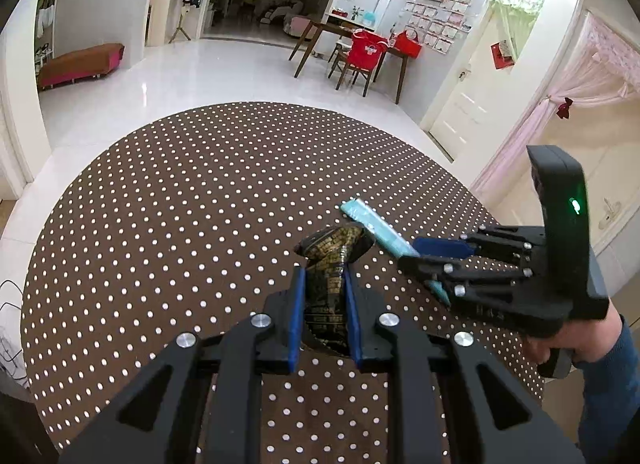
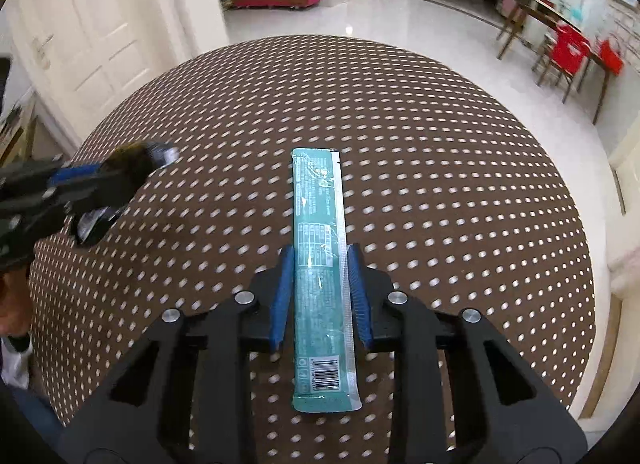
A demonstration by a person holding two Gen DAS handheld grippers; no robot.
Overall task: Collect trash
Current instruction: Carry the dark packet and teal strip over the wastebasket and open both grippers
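From the left wrist camera, the left tongs (image 1: 323,284) are closed down on a crumpled dark wrapper (image 1: 334,260) with gold print, its blue pads pressed against either side; the wrapper's top flares out beyond the fingertips. This sits over the round table (image 1: 180,203), covered in a brown cloth with white dots, toward its right side. Just beside it, nearer the right edge, the right tongs (image 1: 416,250) reach in sideways, gripping a long teal wrapper (image 1: 374,225) that juts up and away from the tips.

From the right wrist camera, the right tongs (image 2: 320,260) are narrowed onto the teal wrapper (image 2: 320,264), which runs lengthwise between the blue pads, a barcode at its near end and the far end pointing toward the table (image 2: 460,183) centre. Near the left edge, blurred, the left tongs (image 2: 100,179) hold the dark wrapper (image 2: 136,161).
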